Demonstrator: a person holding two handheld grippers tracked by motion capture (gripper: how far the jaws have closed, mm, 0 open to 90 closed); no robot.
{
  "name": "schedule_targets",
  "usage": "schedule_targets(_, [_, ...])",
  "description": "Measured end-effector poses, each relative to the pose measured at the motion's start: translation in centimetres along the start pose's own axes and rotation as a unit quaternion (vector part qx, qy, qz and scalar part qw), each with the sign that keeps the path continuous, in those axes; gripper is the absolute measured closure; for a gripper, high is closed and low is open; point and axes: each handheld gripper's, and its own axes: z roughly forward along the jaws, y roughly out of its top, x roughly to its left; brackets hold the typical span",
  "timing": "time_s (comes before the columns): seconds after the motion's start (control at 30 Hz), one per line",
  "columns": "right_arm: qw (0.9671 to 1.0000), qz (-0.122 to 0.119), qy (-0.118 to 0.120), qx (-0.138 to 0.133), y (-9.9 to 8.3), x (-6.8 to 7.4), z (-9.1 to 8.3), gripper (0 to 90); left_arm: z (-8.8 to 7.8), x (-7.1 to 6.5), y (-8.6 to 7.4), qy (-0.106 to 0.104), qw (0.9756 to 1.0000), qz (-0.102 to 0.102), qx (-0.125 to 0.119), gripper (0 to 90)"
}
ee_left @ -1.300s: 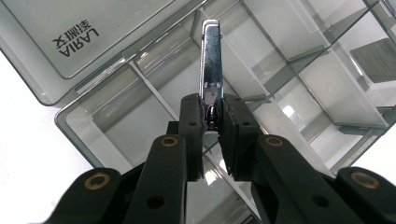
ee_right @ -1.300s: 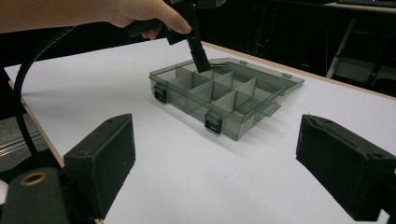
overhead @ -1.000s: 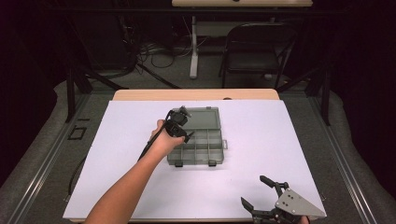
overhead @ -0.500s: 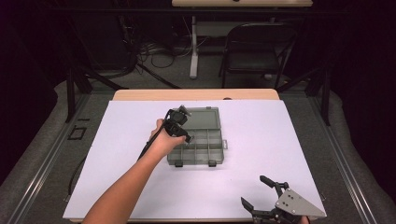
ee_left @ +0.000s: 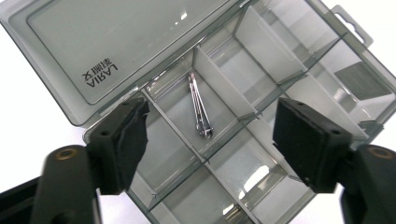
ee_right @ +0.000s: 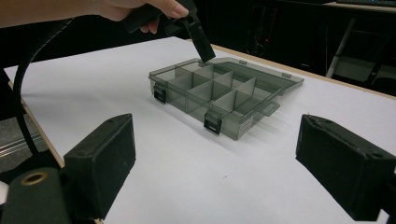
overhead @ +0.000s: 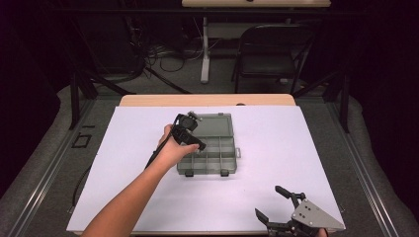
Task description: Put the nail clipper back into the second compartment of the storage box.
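Note:
A smoky grey organizer box (overhead: pixel 213 156) lies in the middle of the white table with its lid (overhead: pixel 215 123) folded open toward the far side. Dividers split it into several compartments. In the left gripper view, thin metal pins (ee_left: pixel 201 109) lie in one compartment next to the lid (ee_left: pixel 116 42). My left gripper (overhead: pixel 192 136) hangs open just above the box's far left part, with nothing between its pads (ee_left: pixel 133 140). My right gripper (overhead: pixel 268 201) stands open near the table's front right edge, well apart from the box (ee_right: pixel 219 95), and its camera also sees the left gripper (ee_right: pixel 196 37).
A white sheet (overhead: pixel 123 163) covers the table, whose wooden far edge (overhead: pixel 207 100) shows beyond it. A dark folding chair (overhead: pixel 269 54) and floor cables stand behind the table. The left gripper's cable (overhead: pixel 81 185) trails off the table's left side.

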Motion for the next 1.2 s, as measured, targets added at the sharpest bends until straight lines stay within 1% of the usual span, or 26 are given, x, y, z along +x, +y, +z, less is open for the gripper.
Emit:
schedule_targets(0.07, [1.0000, 0.000, -0.001, 0.000, 0.0, -0.1, 0.0, 11.8, -0.4, 0.1, -0.1, -0.007, 0.9999, 0.004, -0.009, 21.9])
schedule_targets(0.1, [1.0000, 0.001, -0.001, 0.001, 0.0, -0.1, 0.0, 11.9, -0.5, 0.1, -0.1, -0.010, 0.9998, 0.001, -0.015, 20.9])
schedule_targets(0.17, [1.0000, 0.002, -0.002, 0.002, 0.0, -0.1, 0.0, 11.9, -0.9, 0.2, -0.3, -0.016, 0.9995, 0.005, -0.028, 18.5])
schedule_targets(0.27, [1.0000, 0.002, 0.000, 0.002, -0.1, -0.1, 0.0, 11.9, -1.6, 0.5, -0.6, -0.032, 0.9983, -0.005, -0.049, 16.5])
schedule_targets(0.3, [1.0000, 0.003, 0.000, 0.004, -0.1, -0.1, 0.0, 11.9, -1.8, 0.7, -0.7, -0.035, 0.9980, -0.006, -0.053, 15.8])
schedule_targets(0.33, [1.0000, 0.003, 0.000, 0.003, -0.1, -0.1, 0.0, 11.9, -2.0, 0.7, -0.8, -0.032, 0.9978, -0.005, -0.057, 15.8])
schedule_targets(0.37, [1.0000, 0.003, -0.001, 0.003, -0.1, -0.1, 0.0, 11.9, -2.1, 0.8, -0.9, -0.036, 0.9979, 0.000, -0.054, 15.8])
schedule_targets(0.43, [1.0000, 0.003, -0.001, 0.003, -0.1, -0.1, -0.1, 11.9, -2.5, 1.1, -1.1, -0.044, 0.9972, -0.004, -0.060, 15.8])
schedule_targets(0.5, [1.0000, 0.004, -0.002, 0.001, -0.1, -0.1, 0.0, 11.9, -2.8, 1.3, -1.3, -0.048, 0.9967, -0.002, -0.065, 15.8])
schedule_targets(0.53, [1.0000, 0.006, -0.001, 0.004, -0.1, -0.1, 0.0, 11.9, -3.1, 1.4, -1.5, -0.049, 0.9960, -0.002, -0.075, 15.7])
schedule_targets(0.6, [1.0000, 0.008, -0.002, 0.003, -0.2, -0.1, 0.0, 11.9, -3.6, 1.6, -1.7, -0.052, 0.9950, -0.003, -0.086, 15.5])
schedule_targets(0.63, [1.0000, 0.008, -0.002, 0.004, -0.2, -0.1, 0.1, 11.9, -3.8, 1.6, -1.8, -0.052, 0.9948, -0.002, -0.087, 15.3])
schedule_targets(0.67, [1.0000, 0.007, -0.003, 0.005, -0.2, -0.1, 0.1, 11.9, -4.0, 1.6, -1.9, -0.057, 0.9942, -0.003, -0.091, 15.3])
schedule_targets(0.73, [1.0000, 0.008, -0.002, 0.003, -0.2, -0.1, 0.2, 11.9, -4.5, 1.7, -2.3, -0.059, 0.9935, 0.004, -0.098, 15.3])
schedule_targets(0.8, [1.0000, 0.007, -0.001, 0.004, -0.2, 0.0, 0.2, 11.9, -5.0, 1.8, -2.6, -0.059, 0.9926, 0.002, -0.106, 15.0])
schedule_targets(0.83, [1.0000, 0.006, 0.000, 0.004, -0.2, 0.0, 0.3, 11.9, -5.2, 1.8, -2.8, -0.063, 0.9921, 0.006, -0.108, 15.0])
schedule_targets(0.87, [1.0000, 0.007, -0.001, 0.004, -0.2, -0.1, 0.3, 11.9, -5.4, 1.9, -3.0, -0.066, 0.9916, 0.005, -0.112, 15.0])
schedule_targets(0.93, [1.0000, 0.008, -0.001, 0.006, -0.2, -0.1, 0.3, 11.9, -6.0, 1.9, -3.7, -0.065, 0.9903, 0.006, -0.123, 15.0])
schedule_targets(0.97, [1.0000, 0.009, -0.002, 0.004, -0.2, -0.1, 0.2, 11.9, -6.2, 2.0, -3.9, -0.065, 0.9901, 0.009, -0.124, 15.0])
schedule_targets(1.03, [1.0000, 0.007, -0.002, 0.002, -0.2, -0.1, 0.2, 11.9, -6.5, 2.0, -4.5, -0.067, 0.9886, 0.007, -0.135, 15.0])
schedule_targets(1.13, [1.0000, 0.007, -0.002, 0.006, -0.2, 0.0, 0.1, 11.9, -7.0, 2.0, -5.3, -0.073, 0.9870, 0.010, -0.143, 15.0])
schedule_targets(1.17, [0.9999, 0.008, -0.002, 0.006, -0.2, 0.0, 0.1, 11.9, -7.3, 1.9, -5.6, -0.072, 0.9865, 0.012, -0.147, 15.0])
schedule_targets(1.2, [1.0000, 0.008, -0.002, 0.003, -0.2, 0.0, 0.2, 11.9, -7.5, 1.8, -5.8, -0.072, 0.9854, 0.014, -0.153, 15.0])
